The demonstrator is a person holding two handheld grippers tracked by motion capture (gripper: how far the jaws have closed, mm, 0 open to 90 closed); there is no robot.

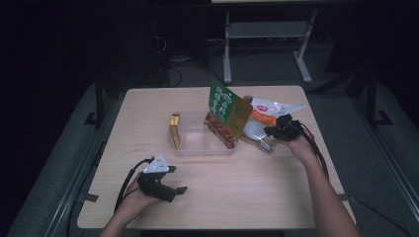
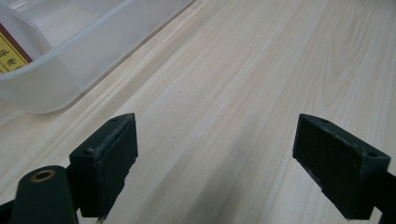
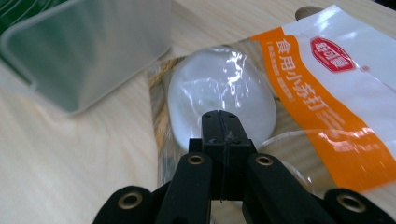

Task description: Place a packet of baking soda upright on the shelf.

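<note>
1. I am holding my left gripper (image 1: 170,190) low over the bare table (image 1: 247,192), jaws spread wide and gripping nothing.
2. My right gripper (image 3: 223,122) is pressing its jaws together at the edge of the clear packet (image 3: 219,98) with a white lump inside, beside the orange-striped bag (image 3: 336,93), right of the clear bin (image 1: 197,148).
3. I judge that I am starting to lift this packet; next it needs raising clear and carrying over the bin's wall.

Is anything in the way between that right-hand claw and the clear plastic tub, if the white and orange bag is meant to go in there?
Probably yes. The green packet stands tilted at the tub's right end, between it and the right gripper, shut over the white and orange bag.
</note>
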